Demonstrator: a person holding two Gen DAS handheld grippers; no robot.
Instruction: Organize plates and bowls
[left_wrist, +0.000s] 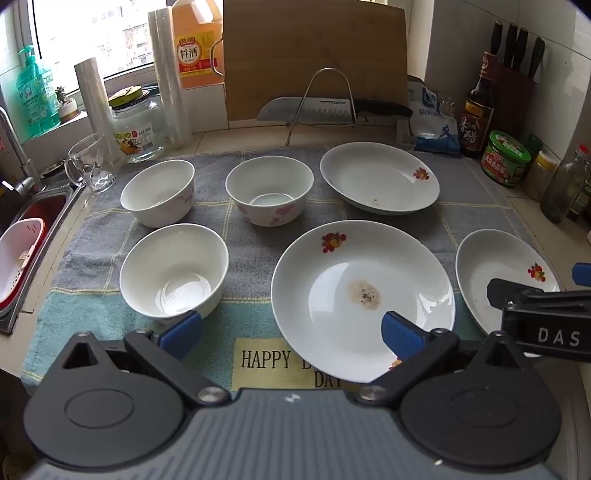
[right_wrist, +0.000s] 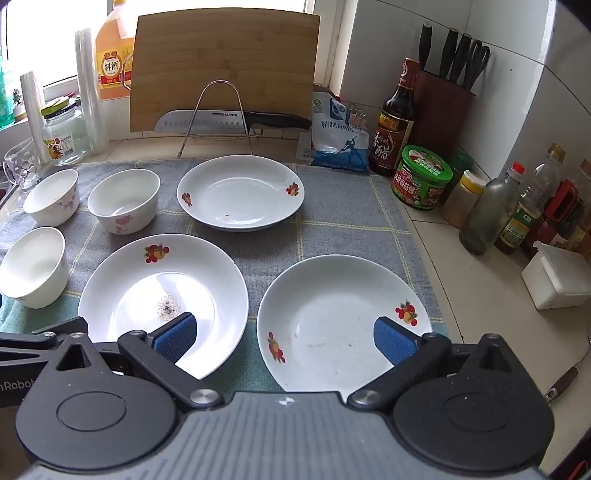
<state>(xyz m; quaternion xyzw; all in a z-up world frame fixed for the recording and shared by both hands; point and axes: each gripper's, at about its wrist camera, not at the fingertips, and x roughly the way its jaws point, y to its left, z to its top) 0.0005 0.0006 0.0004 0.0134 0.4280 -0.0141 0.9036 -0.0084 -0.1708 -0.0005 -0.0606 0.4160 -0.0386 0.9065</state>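
Note:
Three white flower-print plates lie on a grey towel (left_wrist: 236, 236): a stained middle plate (left_wrist: 362, 295) (right_wrist: 162, 295), a far plate (left_wrist: 380, 177) (right_wrist: 240, 192) and a right plate (left_wrist: 498, 273) (right_wrist: 340, 321). Three white bowls stand to the left: a near one (left_wrist: 173, 273) (right_wrist: 33, 266), a far-left one (left_wrist: 159, 192) (right_wrist: 51, 195) and a pink-flowered one (left_wrist: 269, 188) (right_wrist: 123, 199). My left gripper (left_wrist: 291, 332) is open and empty, above the towel's near edge between the near bowl and the middle plate. My right gripper (right_wrist: 284, 339) is open and empty, above the near rims of the middle and right plates.
A sink (left_wrist: 33, 221) with a pink basket is at the left. A glass mug (left_wrist: 90, 166), a jar (left_wrist: 138, 129), a cutting board (left_wrist: 314, 55) and a knife (left_wrist: 332, 107) stand behind. Bottles (right_wrist: 487, 214), a green tub (right_wrist: 421, 177) and a white box (right_wrist: 554, 277) line the right side.

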